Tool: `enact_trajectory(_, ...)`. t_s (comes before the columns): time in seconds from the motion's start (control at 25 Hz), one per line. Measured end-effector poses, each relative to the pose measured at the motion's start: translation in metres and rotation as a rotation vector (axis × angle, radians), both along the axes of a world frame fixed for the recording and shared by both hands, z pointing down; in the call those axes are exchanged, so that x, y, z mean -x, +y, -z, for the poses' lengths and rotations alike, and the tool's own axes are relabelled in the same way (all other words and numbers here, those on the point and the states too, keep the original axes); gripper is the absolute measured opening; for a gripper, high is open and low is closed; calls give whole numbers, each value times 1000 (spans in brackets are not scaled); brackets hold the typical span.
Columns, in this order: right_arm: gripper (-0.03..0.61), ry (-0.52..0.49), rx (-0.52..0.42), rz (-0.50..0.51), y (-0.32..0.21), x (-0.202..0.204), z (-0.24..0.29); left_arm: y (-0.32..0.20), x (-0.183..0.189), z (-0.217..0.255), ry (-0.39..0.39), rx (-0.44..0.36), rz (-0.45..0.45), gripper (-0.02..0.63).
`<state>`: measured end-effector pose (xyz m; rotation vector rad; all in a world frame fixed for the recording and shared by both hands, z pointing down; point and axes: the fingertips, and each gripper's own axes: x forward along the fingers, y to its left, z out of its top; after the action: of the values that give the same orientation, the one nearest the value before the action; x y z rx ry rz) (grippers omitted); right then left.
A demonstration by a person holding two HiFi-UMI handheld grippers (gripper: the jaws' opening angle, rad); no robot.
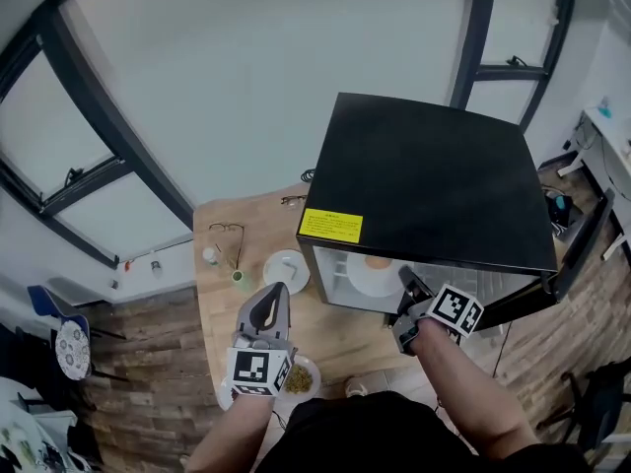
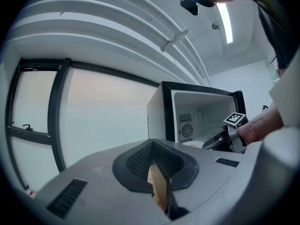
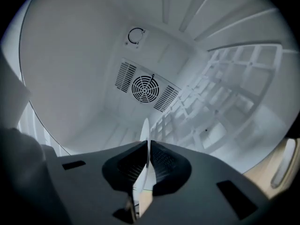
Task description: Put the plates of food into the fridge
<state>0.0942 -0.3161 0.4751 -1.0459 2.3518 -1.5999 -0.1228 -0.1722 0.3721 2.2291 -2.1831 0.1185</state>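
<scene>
A black mini fridge (image 1: 424,175) stands open on the wooden table (image 1: 340,338). Inside lies a white plate with orange food (image 1: 370,272), and my right gripper (image 1: 406,284) is shut on its rim. In the right gripper view that rim (image 3: 145,130) shows edge-on between the closed pads (image 3: 161,161), with the fridge's fan wall behind. My left gripper (image 1: 273,299) hovers over the table left of the fridge, jaws shut with nothing in them (image 2: 151,150). A plate of greenish food (image 1: 299,378) lies beside its marker cube. Another white plate (image 1: 286,269) sits before the fridge.
The fridge door (image 1: 584,252) hangs open at the right. Spectacles (image 1: 229,239) and small bottles (image 1: 210,255) lie on the table's far left. A wire shelf (image 3: 225,93) lines the fridge's right side. A window wall stands behind the table.
</scene>
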Motion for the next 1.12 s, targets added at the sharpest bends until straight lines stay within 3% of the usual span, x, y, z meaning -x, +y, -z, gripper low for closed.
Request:
enact_trajectory(0.36,34,154,-127,64,-27,19,17,4,22,-9,4,-8,98,3)
enact_trajectory(0.68,35,303,-184,139,-47,25,24,11,37,-24,20,5,164,4)
enact_trajectory(0.76,68,360,-214,140,-49,23,23,12,40,-25,25,6,175,3)
enact_trajectory(0.88,173,451,-256,143,-53,20,22,12,41,-25,27,3,183,3)
enact_trajectory(1.12,238,634,-331,152,-63,13,17,23,45,-26,37,7,208,3)
